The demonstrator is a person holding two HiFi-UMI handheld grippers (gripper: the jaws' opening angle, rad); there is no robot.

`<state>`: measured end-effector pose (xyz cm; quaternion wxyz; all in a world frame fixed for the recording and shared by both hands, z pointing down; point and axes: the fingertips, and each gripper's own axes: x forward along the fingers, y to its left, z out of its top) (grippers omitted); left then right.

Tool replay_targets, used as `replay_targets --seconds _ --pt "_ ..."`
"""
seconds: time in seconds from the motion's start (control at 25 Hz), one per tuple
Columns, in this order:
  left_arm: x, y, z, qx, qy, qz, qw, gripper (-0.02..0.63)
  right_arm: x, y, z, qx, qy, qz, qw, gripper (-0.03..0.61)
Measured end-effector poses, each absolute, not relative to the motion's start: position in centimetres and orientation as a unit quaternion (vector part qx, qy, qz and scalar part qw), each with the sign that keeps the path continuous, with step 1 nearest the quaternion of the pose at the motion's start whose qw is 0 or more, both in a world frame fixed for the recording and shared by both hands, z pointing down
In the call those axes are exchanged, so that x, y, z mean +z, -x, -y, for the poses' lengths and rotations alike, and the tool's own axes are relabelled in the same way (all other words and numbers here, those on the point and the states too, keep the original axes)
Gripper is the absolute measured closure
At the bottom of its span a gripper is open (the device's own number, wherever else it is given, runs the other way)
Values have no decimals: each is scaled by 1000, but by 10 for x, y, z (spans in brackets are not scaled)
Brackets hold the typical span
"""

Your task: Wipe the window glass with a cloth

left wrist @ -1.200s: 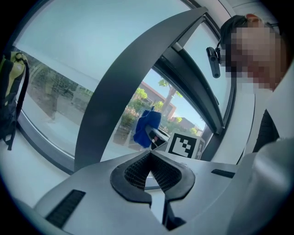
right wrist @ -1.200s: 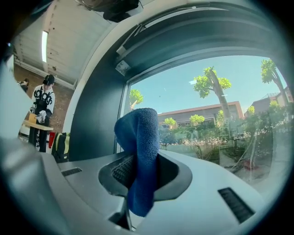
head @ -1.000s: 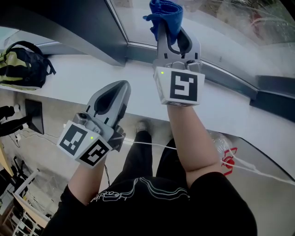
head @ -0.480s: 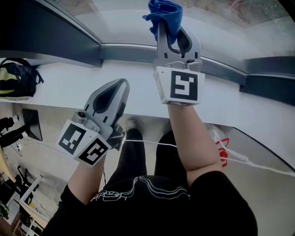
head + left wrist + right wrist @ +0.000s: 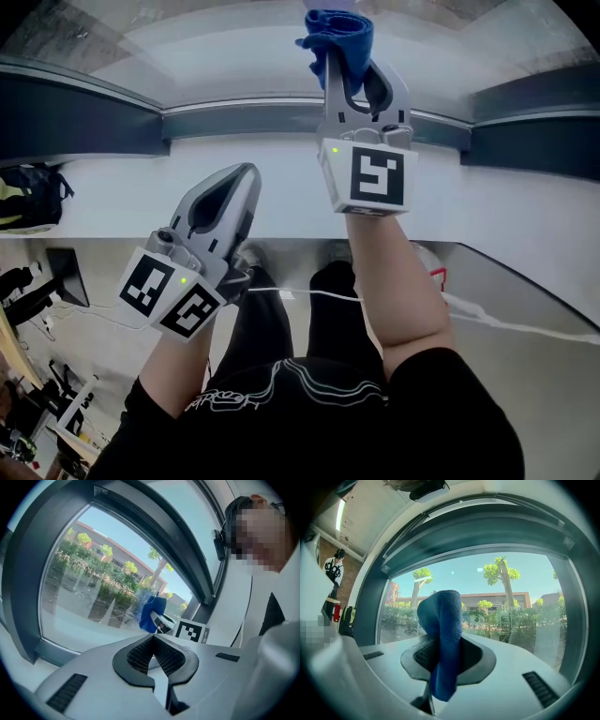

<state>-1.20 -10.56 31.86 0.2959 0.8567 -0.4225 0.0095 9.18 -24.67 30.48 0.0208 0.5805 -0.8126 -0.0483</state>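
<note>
A blue cloth (image 5: 339, 37) is clamped in my right gripper (image 5: 345, 58), which is raised toward the window glass (image 5: 234, 52) above the sill. The right gripper view has the cloth (image 5: 443, 639) folded between the jaws, with the glass (image 5: 511, 602) straight ahead; whether the cloth touches the pane cannot be told. My left gripper (image 5: 246, 178) hangs lower, over the white sill (image 5: 112, 197), its jaws together and empty. In the left gripper view the jaws (image 5: 157, 641) meet, and the cloth (image 5: 151, 613) and right gripper show beyond them against the glass (image 5: 84, 583).
A dark window frame (image 5: 80, 122) runs along the bottom of the pane. A dark backpack (image 5: 28, 199) lies on the sill at far left. A white cable (image 5: 506, 323) crosses the floor below. A red and white item (image 5: 433, 274) lies by my legs.
The head view has swung, so the frame and sill now run level and the backpack slid toward the left edge. Both grippers keep the same pose, the right still holding the cloth.
</note>
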Motion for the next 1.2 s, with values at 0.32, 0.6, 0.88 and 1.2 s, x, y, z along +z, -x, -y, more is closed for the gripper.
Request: replay_targets --seconds 0.32,0.6,0.88,1.2 --pt "322 -59 115 13 -867 398 301 607 307 -171 248 -47 -600 798 30 511" --pt "330 -115 122 23 -874 379 305 607 312 -242 250 -48 -621 782 32 511" --pt "342 -169 132 31 -881 358 307 607 321 -303 251 -56 -633 771 38 511" --pt "353 -227 137 44 -890 335 306 607 333 -385 248 -49 -665 744 30 511"
